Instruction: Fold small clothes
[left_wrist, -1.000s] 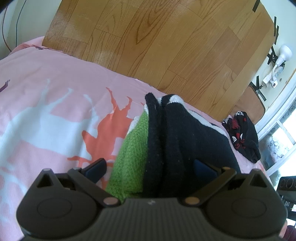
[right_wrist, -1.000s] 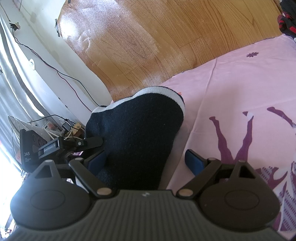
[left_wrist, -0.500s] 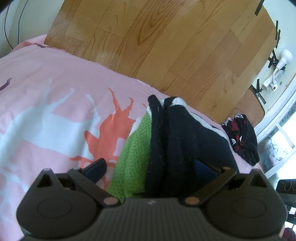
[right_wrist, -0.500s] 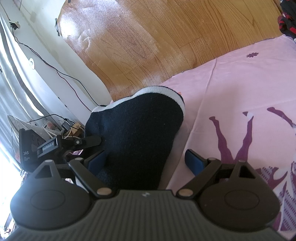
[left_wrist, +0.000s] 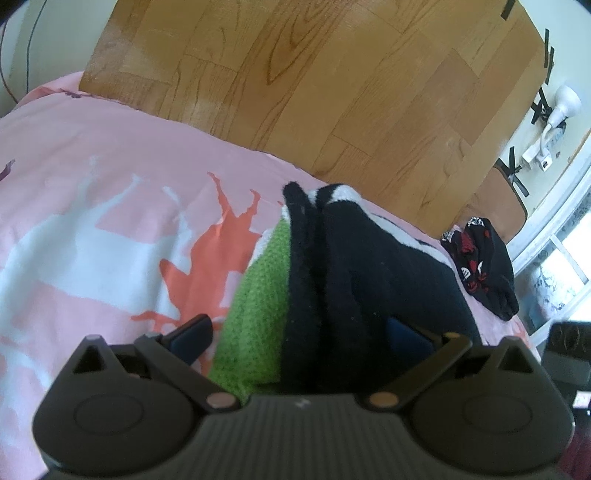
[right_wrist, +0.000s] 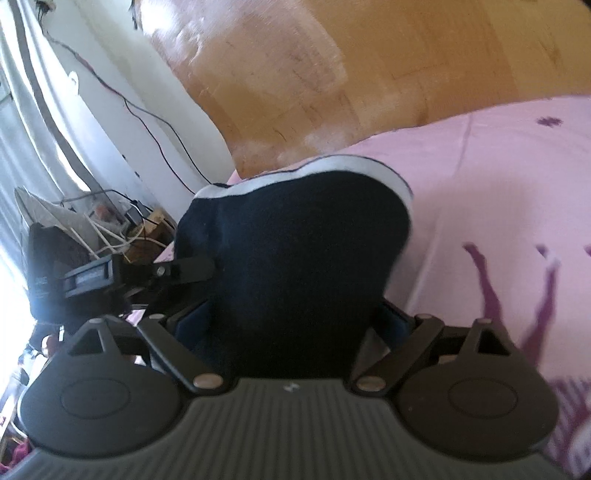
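Note:
A black knit garment (left_wrist: 351, 258) with white trim and a green knit layer (left_wrist: 258, 295) lies bunched on the pink bedsheet (left_wrist: 92, 184). My left gripper (left_wrist: 299, 332) is open, its fingers wide apart on either side of the bundle's near end. In the right wrist view the same black garment (right_wrist: 303, 229) fills the middle. My right gripper (right_wrist: 291, 321) is open around its near edge, and the cloth covers part of the right finger. The left gripper's finger (right_wrist: 184, 269) reaches the garment from the left.
Another black garment with red print (left_wrist: 480, 258) lies at the sheet's far right. A wooden floor-pattern board (left_wrist: 295, 74) stands behind the bed. Cables and clutter (right_wrist: 110, 229) sit by the wall beyond the bed's corner. The pink sheet (right_wrist: 498, 184) stretches to the right.
The right wrist view has blurred and shifted, and the black garment now looks closer and larger between its fingers. The left view has drifted only slightly. Both finger gaps look unchanged.

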